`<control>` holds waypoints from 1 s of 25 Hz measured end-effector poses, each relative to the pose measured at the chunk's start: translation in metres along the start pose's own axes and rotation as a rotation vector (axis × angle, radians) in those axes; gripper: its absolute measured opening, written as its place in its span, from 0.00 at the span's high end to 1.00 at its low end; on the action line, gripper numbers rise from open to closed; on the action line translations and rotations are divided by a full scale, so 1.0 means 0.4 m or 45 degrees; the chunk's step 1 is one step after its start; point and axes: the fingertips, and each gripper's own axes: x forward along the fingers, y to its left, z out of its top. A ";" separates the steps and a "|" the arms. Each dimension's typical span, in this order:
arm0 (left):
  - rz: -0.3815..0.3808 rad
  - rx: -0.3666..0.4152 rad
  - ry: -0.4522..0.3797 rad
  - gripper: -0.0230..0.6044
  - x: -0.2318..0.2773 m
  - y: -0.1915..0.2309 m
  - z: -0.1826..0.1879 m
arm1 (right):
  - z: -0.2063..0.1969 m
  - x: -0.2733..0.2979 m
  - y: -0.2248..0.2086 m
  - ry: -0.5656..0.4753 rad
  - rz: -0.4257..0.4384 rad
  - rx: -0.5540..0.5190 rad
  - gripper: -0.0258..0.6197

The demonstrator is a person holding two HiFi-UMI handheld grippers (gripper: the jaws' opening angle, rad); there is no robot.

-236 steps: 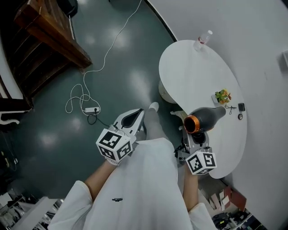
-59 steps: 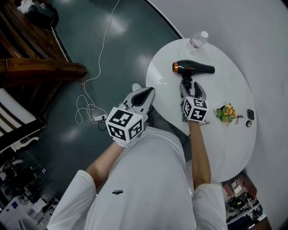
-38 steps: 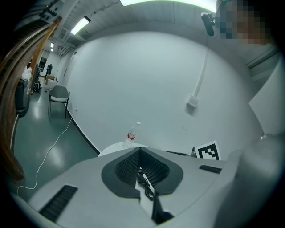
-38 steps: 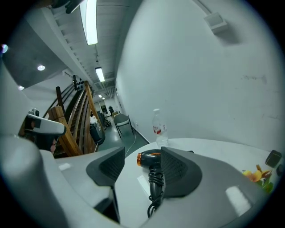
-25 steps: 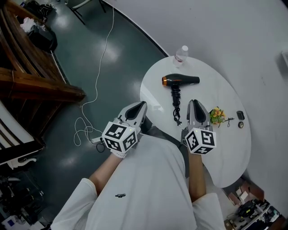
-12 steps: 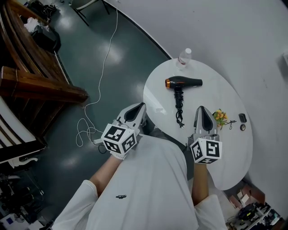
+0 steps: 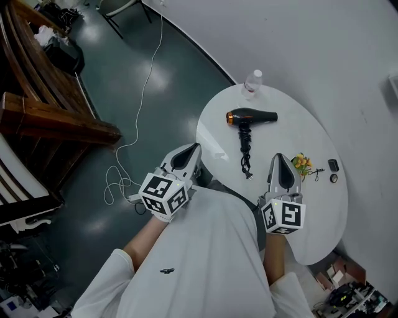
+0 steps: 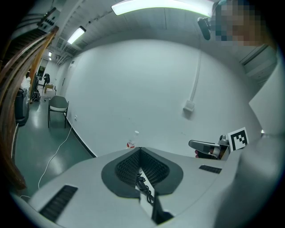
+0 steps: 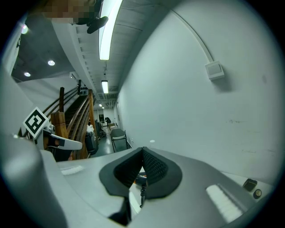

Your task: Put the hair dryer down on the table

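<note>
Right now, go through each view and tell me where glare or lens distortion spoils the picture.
Head view: sharp; bright glare patches on the dark floor, hair dryer clear on the table. Left gripper view: heavy fisheye, dark corners, strip light blown out. Right gripper view: same fisheye bends the wall; strip light overexposed.

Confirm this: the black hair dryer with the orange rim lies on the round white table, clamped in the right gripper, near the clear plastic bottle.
Not clamped. The black hair dryer with the orange rim lies on the round white table, free of the right gripper, whose jaws are shut on nothing, near the clear plastic bottle. The head view shows it.
</note>
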 end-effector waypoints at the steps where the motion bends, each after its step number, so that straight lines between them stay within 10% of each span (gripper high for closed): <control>1: 0.000 0.000 -0.002 0.95 0.000 0.000 0.002 | 0.003 -0.001 0.005 -0.004 0.003 -0.002 0.94; 25: -0.056 0.005 -0.002 0.95 0.035 -0.047 0.007 | 0.006 -0.023 0.001 -0.002 0.004 -0.012 0.94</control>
